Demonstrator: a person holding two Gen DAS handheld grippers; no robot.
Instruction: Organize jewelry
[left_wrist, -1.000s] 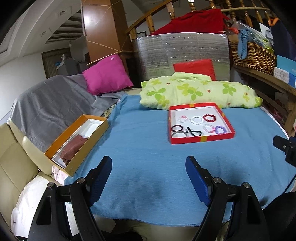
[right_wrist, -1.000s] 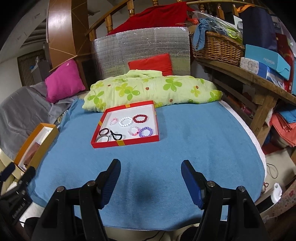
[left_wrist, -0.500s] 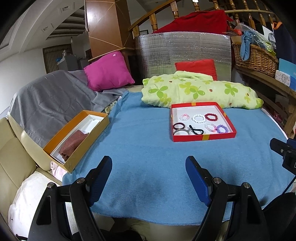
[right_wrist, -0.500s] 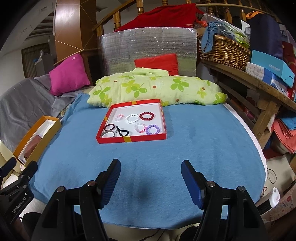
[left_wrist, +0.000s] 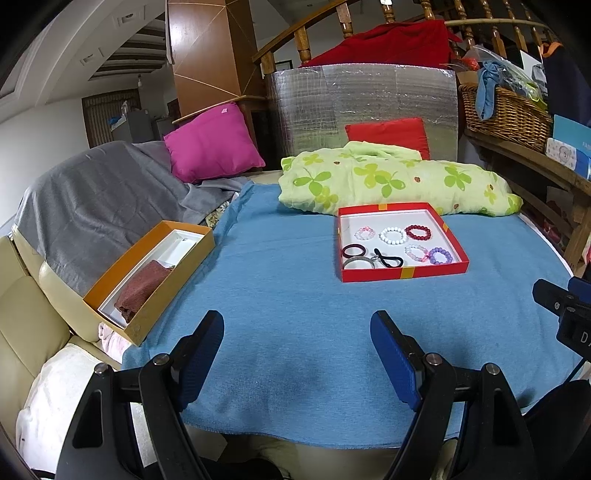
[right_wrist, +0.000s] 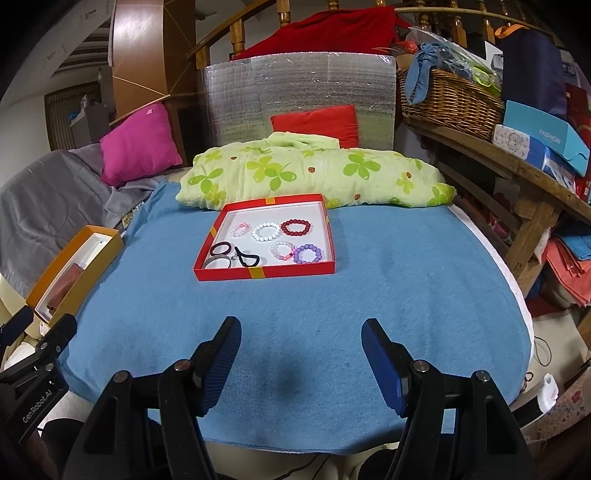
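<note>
Nothing picked up yet. Left gripper (left_wrist: 297, 354) spread wide, fingers (left_wrist: 391, 363) empty, hovering over the near edge of the blue-covered counter (left_wrist: 288, 295). Same story for the right gripper (right_wrist: 301, 360): wide open, holding nothing, aimed straight down the counter.

Jewelry all sitting in the red tray (right_wrist: 266, 272) toward the far side, just in front of the green clover quilt (right_wrist: 314, 173). Back row: pale pink bead bracelet (right_wrist: 240, 230), white bead bracelet (right_wrist: 266, 231), dark red bead bracelet (right_wrist: 295, 226). Front row: pink-and-clear bracelet (right_wrist: 282, 250) touching a purple bead bracelet (right_wrist: 308, 254). Left corner: dark hair tie (right_wrist: 220, 249), silvery bangle (right_wrist: 218, 263), black loop (right_wrist: 246, 258), bunched close together.

Probably feather-light stuff. Bead bracelets likely elastic, so floppy and prone to rolling or sagging; best pinched across one side of the ring, one finger inside and one outside. Bangle looks stiff and maybe slick. Corner pile likely to snag, so worth lifting slowly.

Orange box (left_wrist: 155, 277) with a brown cloth (left_wrist: 142, 288) off the counter's left edge, maybe the destination, hard to say.
</note>
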